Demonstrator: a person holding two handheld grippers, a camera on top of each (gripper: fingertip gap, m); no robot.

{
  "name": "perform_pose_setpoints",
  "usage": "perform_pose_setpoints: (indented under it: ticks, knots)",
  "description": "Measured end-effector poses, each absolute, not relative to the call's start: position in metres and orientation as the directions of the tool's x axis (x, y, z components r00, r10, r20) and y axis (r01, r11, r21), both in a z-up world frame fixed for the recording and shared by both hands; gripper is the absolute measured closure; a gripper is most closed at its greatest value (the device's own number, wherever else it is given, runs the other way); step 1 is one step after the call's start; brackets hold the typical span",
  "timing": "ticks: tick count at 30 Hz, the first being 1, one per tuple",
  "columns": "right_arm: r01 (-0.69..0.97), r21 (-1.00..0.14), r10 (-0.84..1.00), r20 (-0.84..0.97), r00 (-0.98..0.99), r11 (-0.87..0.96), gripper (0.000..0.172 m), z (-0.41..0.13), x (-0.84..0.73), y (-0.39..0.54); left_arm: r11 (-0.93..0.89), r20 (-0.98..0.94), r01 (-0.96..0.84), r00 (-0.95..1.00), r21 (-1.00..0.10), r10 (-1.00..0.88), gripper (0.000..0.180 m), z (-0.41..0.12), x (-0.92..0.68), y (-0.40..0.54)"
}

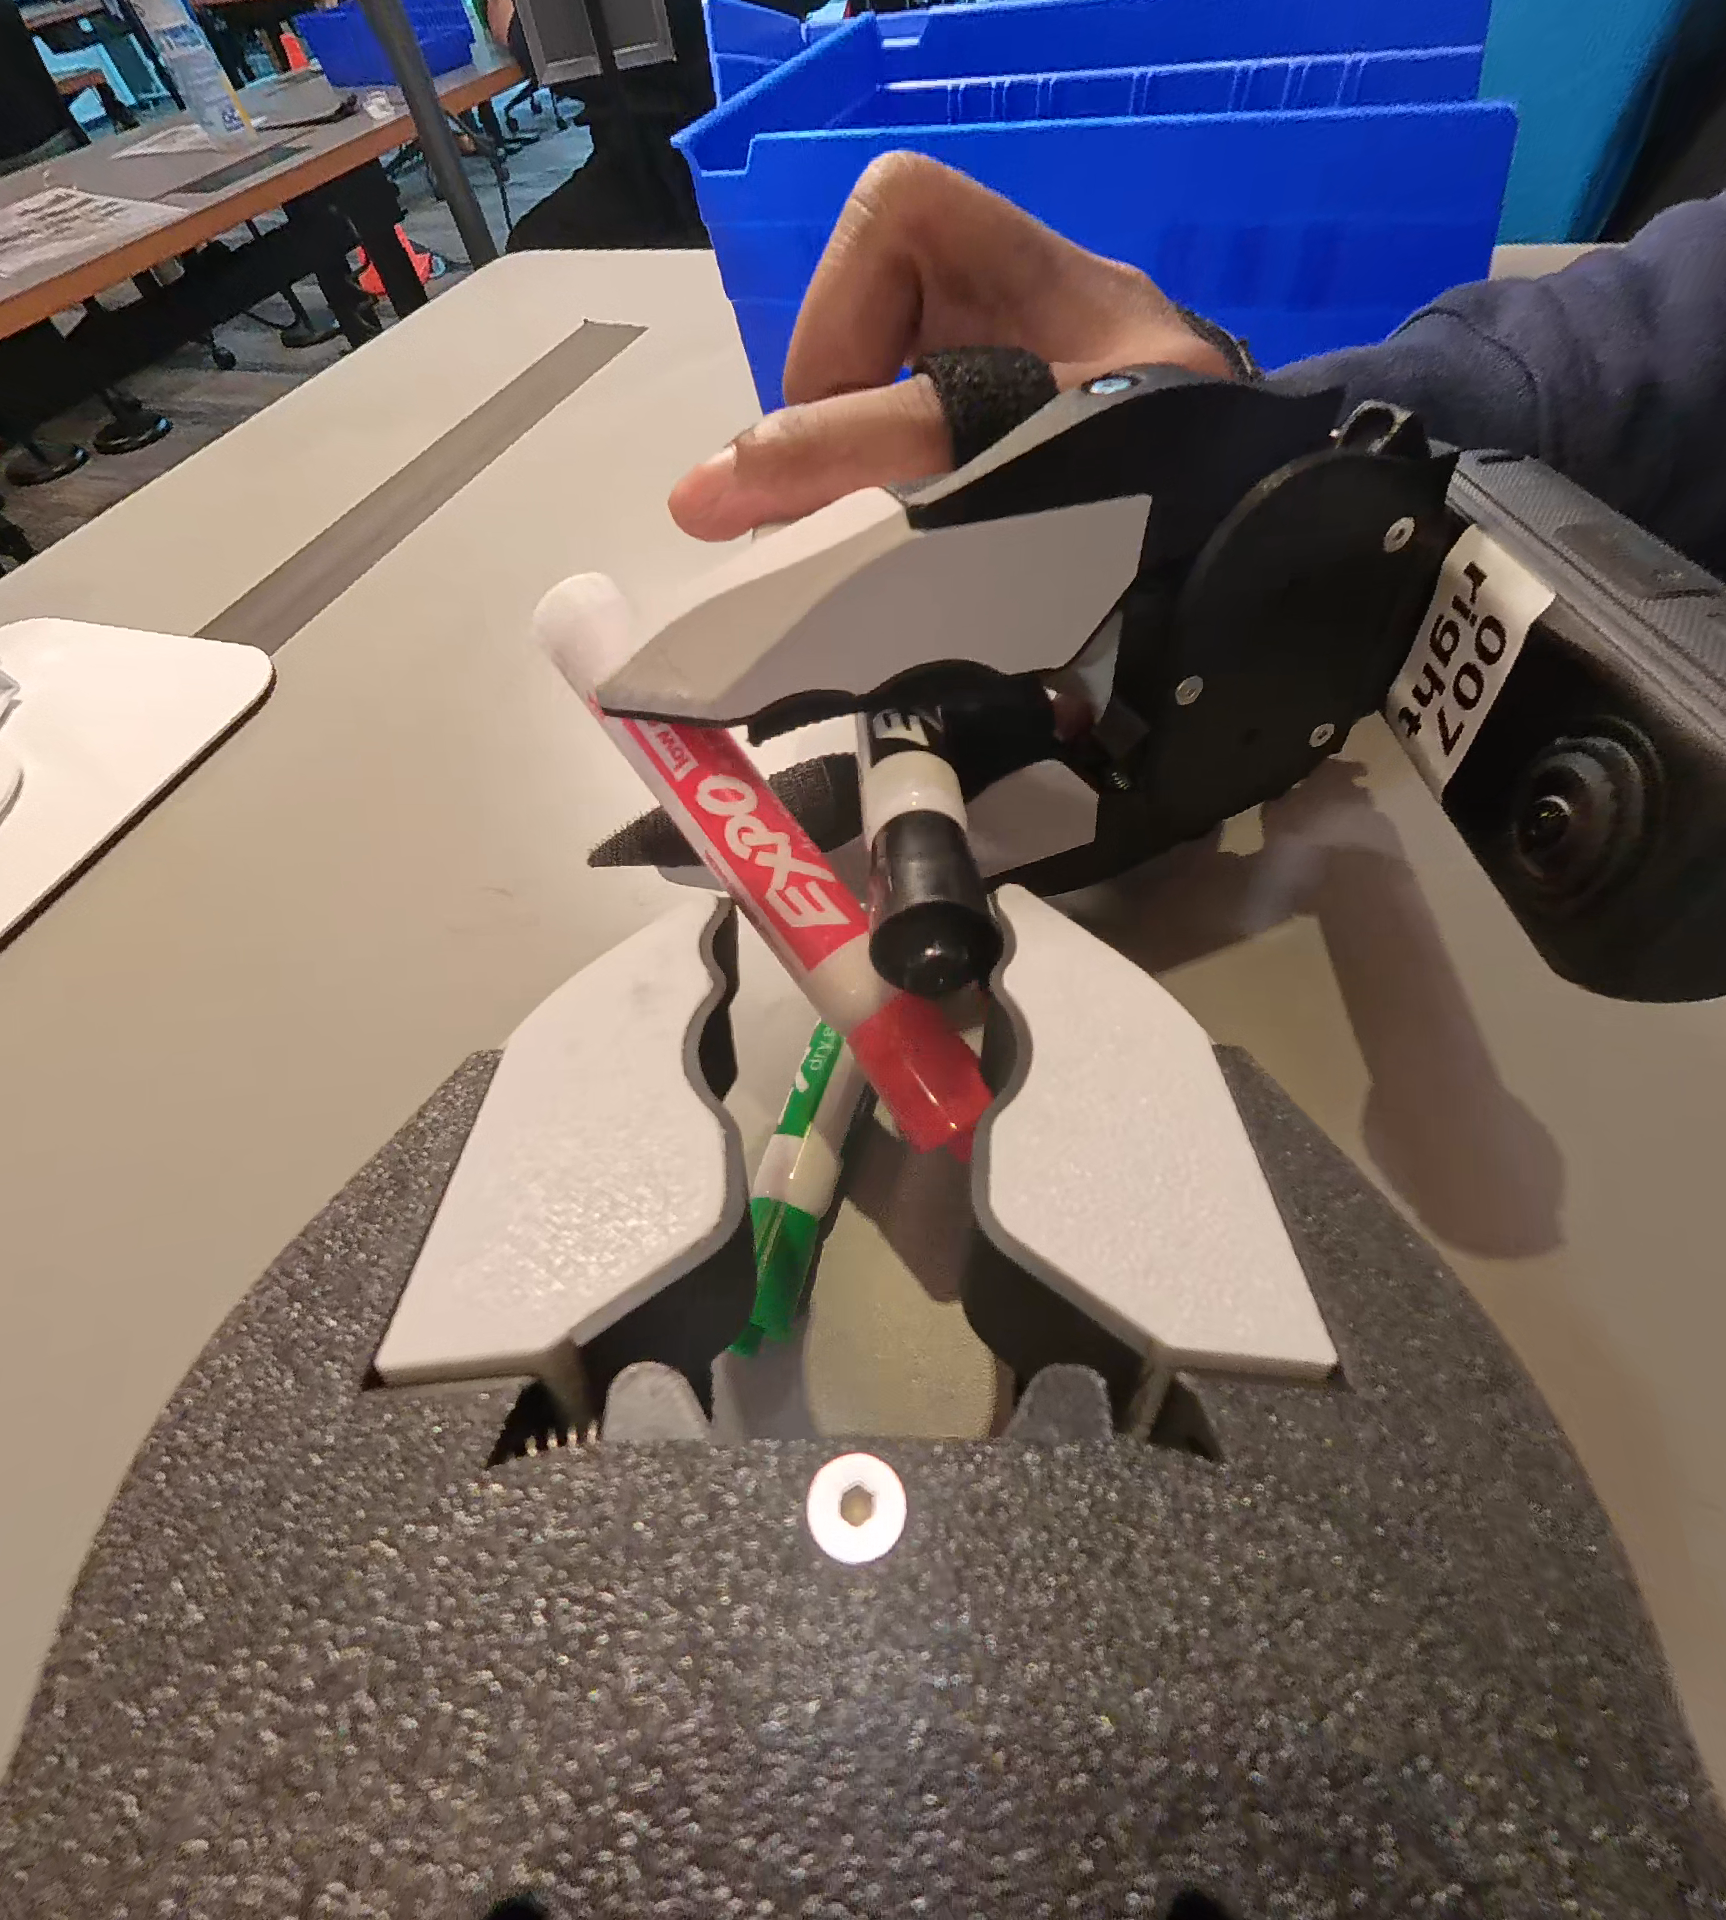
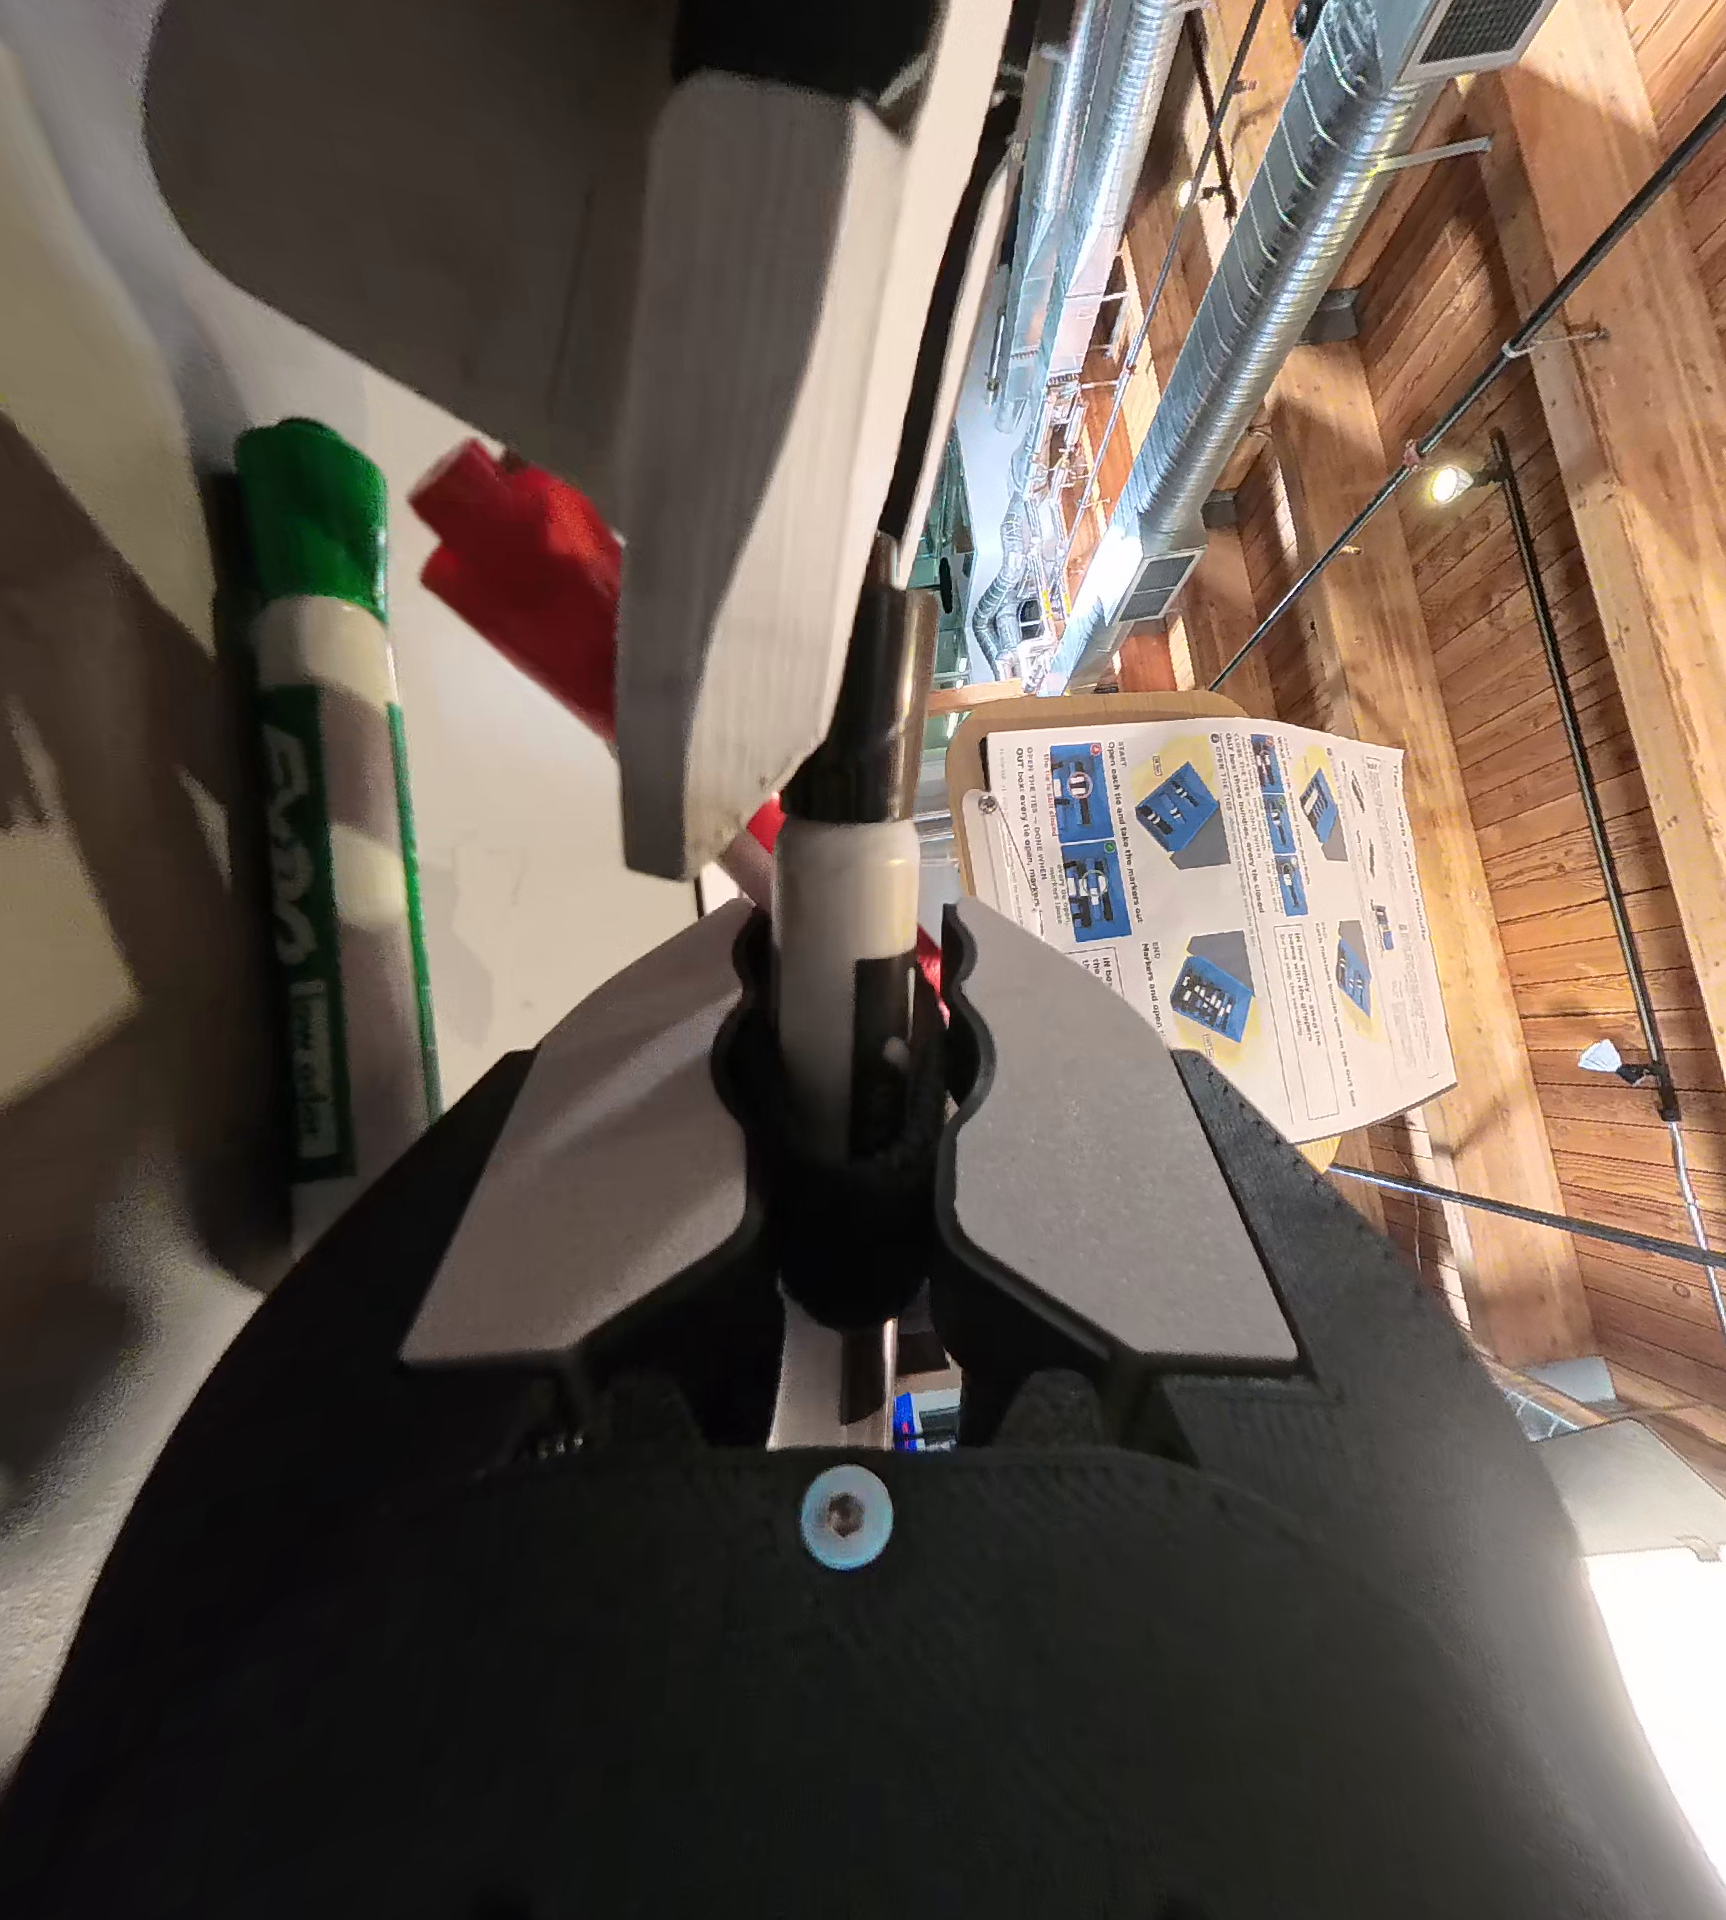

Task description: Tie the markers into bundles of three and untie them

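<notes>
Left wrist view.
- Left gripper (image 1: 864,935), 6 o'clock: grey fingers (image 1: 610,1122) apart. Red marker (image 1: 765,862) and black marker (image 1: 926,883) pass through the gap. Whether either pad presses on them cannot be told.
- Red marker: tilted, white end at 11 o'clock, red cap low between the left fingers, crossing just beside the black marker.
- Black marker: cap end points at the camera, body runs back into the right gripper.
- Green marker (image 1: 802,1164): lies on the table (image 1: 319,935) under the left fingers, apart from the other two.
- Right gripper (image 1: 838,769), from 3 o'clock: held by a hand (image 1: 942,312) in a dark sleeve (image 1: 1617,395), upper finger over the red marker's white end.
- Black strap (image 1: 734,821): on the table behind the markers.
- Blue bins (image 1: 1150,187), 12 o'clock. White board (image 1: 111,727), 9 o'clock.

Right wrist view.
- Right gripper (image 2: 843,935), 6 o'clock: fingers (image 2: 1046,1122) closed around the black marker (image 2: 838,935), whose body carries the black strap (image 2: 843,1226) wrapped round it.
- Left gripper's finger (image 2: 734,623), 12 o'clock, just beside the black marker's cap.
- Red marker (image 2: 526,582), 10 o'clock, behind that finger.
- Green marker (image 2: 319,779), 9 o'clock, flat on the table (image 2: 547,883).
- Printed sheet (image 2: 1254,914) on a board, 3 o'clock.
</notes>
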State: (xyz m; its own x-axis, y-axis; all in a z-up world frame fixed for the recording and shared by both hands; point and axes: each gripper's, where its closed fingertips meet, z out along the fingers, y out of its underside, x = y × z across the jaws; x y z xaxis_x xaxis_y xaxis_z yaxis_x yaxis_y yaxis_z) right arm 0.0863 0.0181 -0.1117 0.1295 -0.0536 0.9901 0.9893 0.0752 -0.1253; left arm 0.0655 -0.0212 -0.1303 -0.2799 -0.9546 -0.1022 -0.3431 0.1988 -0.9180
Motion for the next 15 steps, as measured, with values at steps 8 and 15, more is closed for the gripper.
perform_pose_setpoints:
  ticks: [8, 15]
  knots:
    - [0.987, -0.131, -0.063, 0.989, 0.137, 0.090, 0.140, -0.109, 0.087, 0.015, 0.243, -0.131, -0.369, -0.304, -0.897, -0.944, 0.138, -0.137, 0.063, -0.021]
    - [0.987, -0.133, -0.078, 0.987, 0.140, 0.085, 0.139, -0.107, 0.092, 0.017, 0.284, -0.176, -0.380, -0.295, -0.880, -0.939, 0.147, -0.140, 0.064, -0.022]
